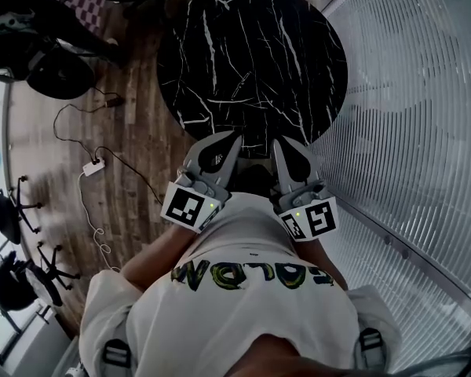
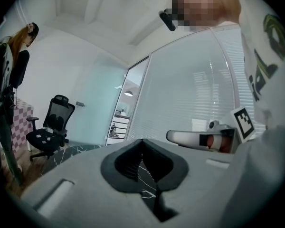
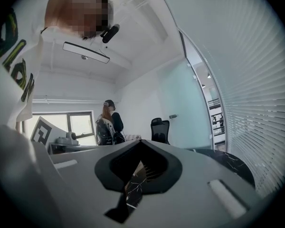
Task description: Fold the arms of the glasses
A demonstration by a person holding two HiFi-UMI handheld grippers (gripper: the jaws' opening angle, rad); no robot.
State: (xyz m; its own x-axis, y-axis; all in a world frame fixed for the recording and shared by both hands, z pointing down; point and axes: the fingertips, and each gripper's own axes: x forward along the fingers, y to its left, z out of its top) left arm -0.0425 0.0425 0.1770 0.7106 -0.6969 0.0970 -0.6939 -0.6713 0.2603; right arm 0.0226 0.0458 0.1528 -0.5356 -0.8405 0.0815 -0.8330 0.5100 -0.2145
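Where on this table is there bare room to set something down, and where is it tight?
The whole round black marble table shows bare, from far rim to near rim. Tight spots: the near rim, where the left claw and right claw sit side by side, and the right rim beside the glass wall. Cables cross the floor at left.

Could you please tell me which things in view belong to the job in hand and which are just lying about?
Job: left gripper and right gripper, both shut and empty; black marble table. No glasses are in view.
Lying about: power strip on the wooden floor; black office chair.
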